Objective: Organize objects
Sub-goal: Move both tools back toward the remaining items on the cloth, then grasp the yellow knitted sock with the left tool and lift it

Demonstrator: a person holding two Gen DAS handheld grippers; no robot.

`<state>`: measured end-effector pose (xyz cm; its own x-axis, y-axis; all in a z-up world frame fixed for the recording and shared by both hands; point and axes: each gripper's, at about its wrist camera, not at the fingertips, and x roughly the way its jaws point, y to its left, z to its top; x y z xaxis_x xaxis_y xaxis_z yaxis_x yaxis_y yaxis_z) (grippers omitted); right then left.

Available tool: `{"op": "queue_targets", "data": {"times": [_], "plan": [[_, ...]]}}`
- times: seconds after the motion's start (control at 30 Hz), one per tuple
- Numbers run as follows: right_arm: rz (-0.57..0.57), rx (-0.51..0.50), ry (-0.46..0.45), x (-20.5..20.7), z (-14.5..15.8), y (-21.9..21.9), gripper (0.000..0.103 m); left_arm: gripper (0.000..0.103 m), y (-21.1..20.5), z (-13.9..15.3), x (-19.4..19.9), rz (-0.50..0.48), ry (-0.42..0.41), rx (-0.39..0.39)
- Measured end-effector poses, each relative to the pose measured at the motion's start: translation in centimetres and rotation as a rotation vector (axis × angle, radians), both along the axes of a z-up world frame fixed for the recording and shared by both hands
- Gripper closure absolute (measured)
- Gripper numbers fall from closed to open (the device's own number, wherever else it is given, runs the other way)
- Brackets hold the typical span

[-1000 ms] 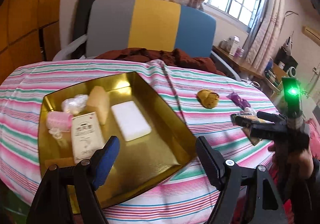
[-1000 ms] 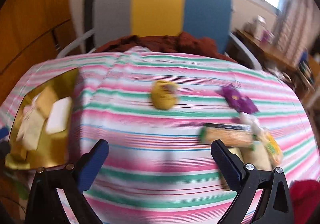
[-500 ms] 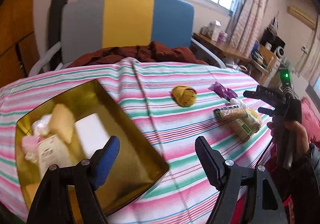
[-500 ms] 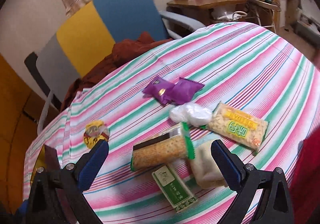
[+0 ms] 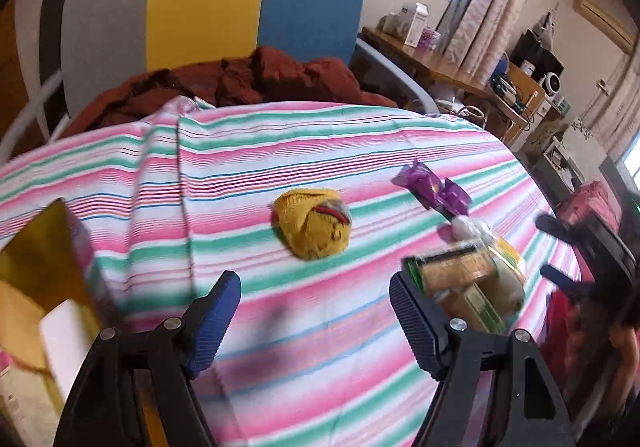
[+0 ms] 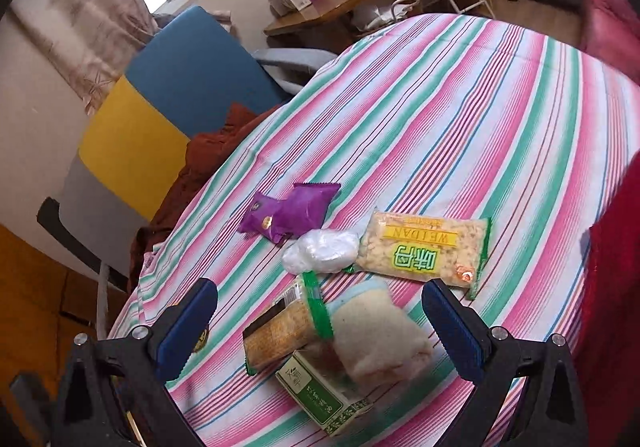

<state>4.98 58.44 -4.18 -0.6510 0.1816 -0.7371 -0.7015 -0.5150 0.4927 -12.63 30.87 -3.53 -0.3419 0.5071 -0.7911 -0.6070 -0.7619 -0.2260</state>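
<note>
My right gripper hangs spread, empty, over the snack pile. Between its fingers: green box nearest, cracker pack and pale roll just past it, all touching. Beyond: white bag, Weidan packet, then purple packets. My left gripper is also spread and empty, over the striped cloth. Yellow pouch lies ahead of it. Gold tray sits at left edge, white block inside.

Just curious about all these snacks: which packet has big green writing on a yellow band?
The flat packet of pale puffed snacks, lying farthest right; the purple packets have none.
</note>
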Motion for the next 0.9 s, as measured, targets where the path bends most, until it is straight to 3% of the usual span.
{"op": "queue_targets", "data": {"times": [0.27,0.43,0.47,0.5,0.53,0.9], "plan": [[0.133,0.037,-0.011,-1.9,0.2,-1.7,0.000,0.025,4.3,-2.5,-3.8,0.012,-0.017,0.003],[0.155,0.021,-0.007,-2.3,-0.1,-1.9,0.000,0.025,6.9,-4.7,-5.5,0.018,0.005,-0.058],[0.156,0.021,-0.006,-2.3,-0.1,-1.9,0.000,0.028,7.2,-5.4,-5.9,0.019,-0.010,-0.068],[0.155,0.023,-0.007,-2.3,-0.2,-1.9,0.000,0.048,7.4,-6.1,-6.2,0.018,-0.032,-0.070],[0.155,0.026,-0.007,-2.3,-0.2,-1.9,0.000,0.055,7.4,-6.6,-6.4,0.025,-0.046,-0.077],[0.279,0.034,-0.034,-3.8,0.3,-3.3,0.000,0.052,6.8,-7.3,-6.1,0.028,0.005,-0.053]]}}
